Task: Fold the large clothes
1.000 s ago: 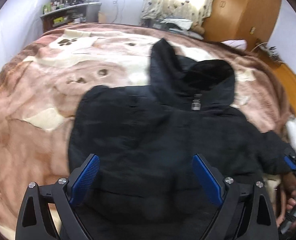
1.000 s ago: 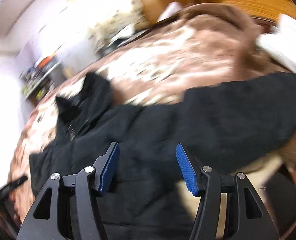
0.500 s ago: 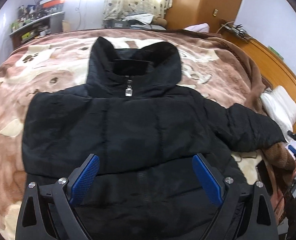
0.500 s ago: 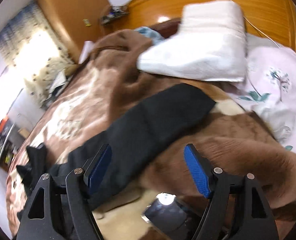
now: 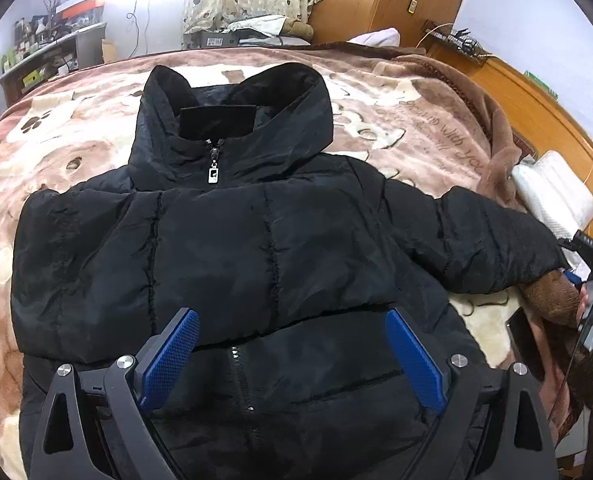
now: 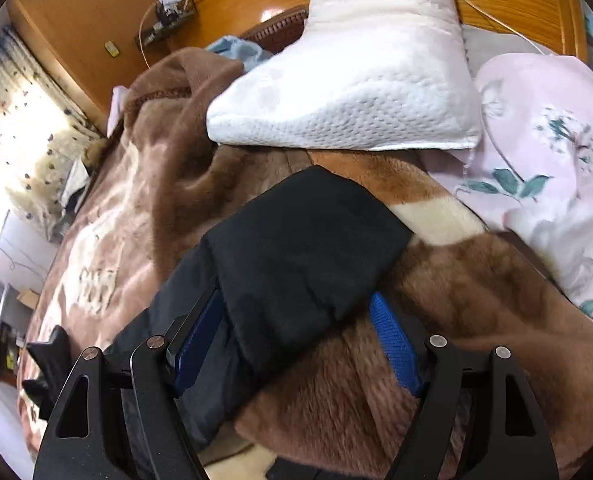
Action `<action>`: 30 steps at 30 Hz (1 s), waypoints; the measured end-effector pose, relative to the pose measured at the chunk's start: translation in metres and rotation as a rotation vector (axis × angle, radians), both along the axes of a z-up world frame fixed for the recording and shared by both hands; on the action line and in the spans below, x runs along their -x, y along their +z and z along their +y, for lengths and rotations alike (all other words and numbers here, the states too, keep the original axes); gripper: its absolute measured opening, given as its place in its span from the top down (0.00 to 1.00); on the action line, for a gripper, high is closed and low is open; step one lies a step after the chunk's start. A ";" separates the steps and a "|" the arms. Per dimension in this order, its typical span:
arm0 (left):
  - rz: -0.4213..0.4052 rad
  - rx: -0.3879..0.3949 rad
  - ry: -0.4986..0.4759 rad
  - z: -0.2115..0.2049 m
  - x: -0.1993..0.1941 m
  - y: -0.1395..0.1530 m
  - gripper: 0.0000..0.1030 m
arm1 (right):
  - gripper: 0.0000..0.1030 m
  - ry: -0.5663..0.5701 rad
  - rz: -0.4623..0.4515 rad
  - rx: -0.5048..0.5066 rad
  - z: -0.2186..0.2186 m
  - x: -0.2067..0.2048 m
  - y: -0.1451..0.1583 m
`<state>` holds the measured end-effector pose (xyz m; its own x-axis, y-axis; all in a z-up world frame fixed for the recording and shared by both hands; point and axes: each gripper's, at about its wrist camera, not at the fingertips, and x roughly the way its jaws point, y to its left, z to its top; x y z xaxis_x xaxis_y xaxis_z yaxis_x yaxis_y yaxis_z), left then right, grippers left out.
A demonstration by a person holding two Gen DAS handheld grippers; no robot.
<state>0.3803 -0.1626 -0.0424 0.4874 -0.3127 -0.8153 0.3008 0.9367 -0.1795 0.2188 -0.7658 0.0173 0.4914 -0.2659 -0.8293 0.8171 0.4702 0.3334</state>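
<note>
A black hooded puffer jacket (image 5: 232, 248) lies face up on the bed, zipped, hood at the far side. Its left side is folded over the body; its right sleeve (image 5: 492, 248) stretches out to the right. My left gripper (image 5: 292, 344) is open and empty above the jacket's lower front. My right gripper (image 6: 292, 320) is open with its blue pads on either side of the sleeve cuff (image 6: 308, 240), which lies between the jaws on the brown blanket. The right gripper also shows in the left wrist view (image 5: 588, 256), at the sleeve's end.
A brown and cream plush blanket (image 5: 408, 120) covers the bed. A white pillow (image 6: 348, 76) and a pink floral pillow (image 6: 544, 148) lie by the wooden headboard (image 6: 256, 4). A dark phone (image 5: 522, 330) lies near the bed's right edge. A wardrobe (image 5: 396, 0) and shelves (image 5: 48, 52) stand beyond.
My left gripper view has swung right and centred on the jacket. My right gripper has moved along the sleeve to its cuff, which now sits between the open jaws.
</note>
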 end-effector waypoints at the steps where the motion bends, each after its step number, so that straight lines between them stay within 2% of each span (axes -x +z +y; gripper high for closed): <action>1: 0.005 -0.002 0.004 0.001 -0.001 -0.001 0.08 | 0.26 -0.024 0.006 -0.025 -0.003 -0.001 -0.004; 4: 0.016 0.005 0.011 0.005 -0.004 -0.003 0.08 | 0.27 -0.059 -0.002 -0.004 -0.004 0.000 -0.004; 5: 0.019 0.003 0.015 0.006 -0.005 -0.004 0.08 | 0.36 -0.064 -0.008 0.012 -0.003 0.000 -0.003; 6: 0.021 0.001 0.017 0.007 -0.005 -0.004 0.08 | 0.50 -0.063 -0.004 0.018 -0.003 -0.002 -0.002; 7: 0.021 0.000 0.018 0.009 -0.006 -0.005 0.08 | 0.53 -0.058 0.001 0.033 0.000 -0.003 0.000; 11: 0.018 -0.001 0.028 0.014 -0.005 -0.005 0.08 | 0.86 -0.023 -0.014 0.109 0.007 -0.009 0.014; 12: 0.020 0.005 0.029 0.016 -0.005 -0.005 0.08 | 0.89 -0.020 -0.028 0.128 0.010 -0.008 0.020; 15: 0.021 0.022 0.038 0.023 -0.004 -0.001 0.08 | 0.94 0.019 -0.106 0.158 0.024 -0.006 0.043; 23: -0.009 0.048 0.081 0.053 0.006 0.016 0.08 | 0.96 0.301 -0.263 0.278 0.107 -0.031 0.117; 30: -0.030 0.070 0.137 0.098 0.016 0.025 0.08 | 0.96 0.538 -0.362 0.291 0.200 -0.052 0.147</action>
<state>0.3642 -0.0641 -0.0175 0.5533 -0.2971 -0.7782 0.1769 0.9548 -0.2387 0.2704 -0.5658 0.1642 0.8479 -0.0951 -0.5216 0.3084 0.8887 0.3392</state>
